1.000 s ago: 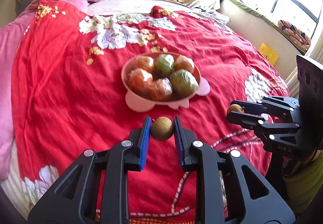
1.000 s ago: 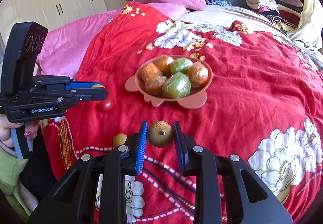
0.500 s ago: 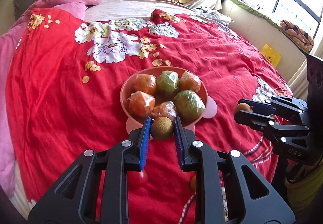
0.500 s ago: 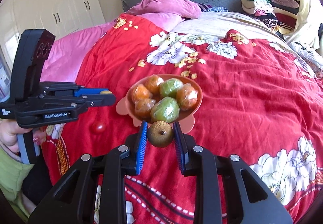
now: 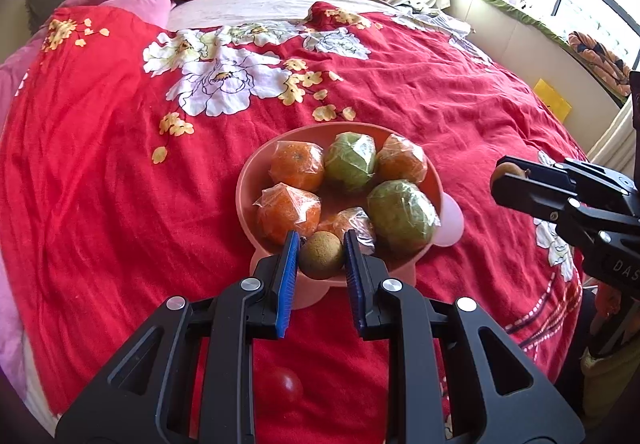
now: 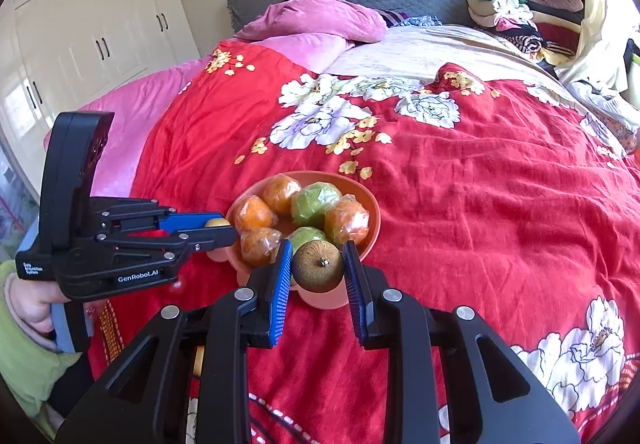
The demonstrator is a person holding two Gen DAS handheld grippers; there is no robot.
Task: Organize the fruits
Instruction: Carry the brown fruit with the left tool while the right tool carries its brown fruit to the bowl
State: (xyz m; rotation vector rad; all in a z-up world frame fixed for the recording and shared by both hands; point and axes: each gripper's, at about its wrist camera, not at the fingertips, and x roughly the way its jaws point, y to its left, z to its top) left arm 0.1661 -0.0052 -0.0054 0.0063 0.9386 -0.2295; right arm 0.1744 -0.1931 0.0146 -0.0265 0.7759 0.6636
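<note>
Pink plastic bowl (image 5: 245, 200) on the red floral bed already holds six wrapped citrus; my left fingers (image 5: 321, 256) and right fingers (image 6: 317, 266) each clamp a small brown fruit, while a red tomato (image 5: 288, 384) waits nearby.

Left tool (image 5: 321, 244) and right tool (image 6: 316, 262) both clamped shut, angled downward, side by side.

My left gripper (image 6: 218, 230): black frame, blue finger pads, silver screws, white "GenRobot.AI" lettering. My right gripper (image 6: 317, 268) matches. Lime-green sleeve (image 6: 20, 356) at my wrist.
</note>
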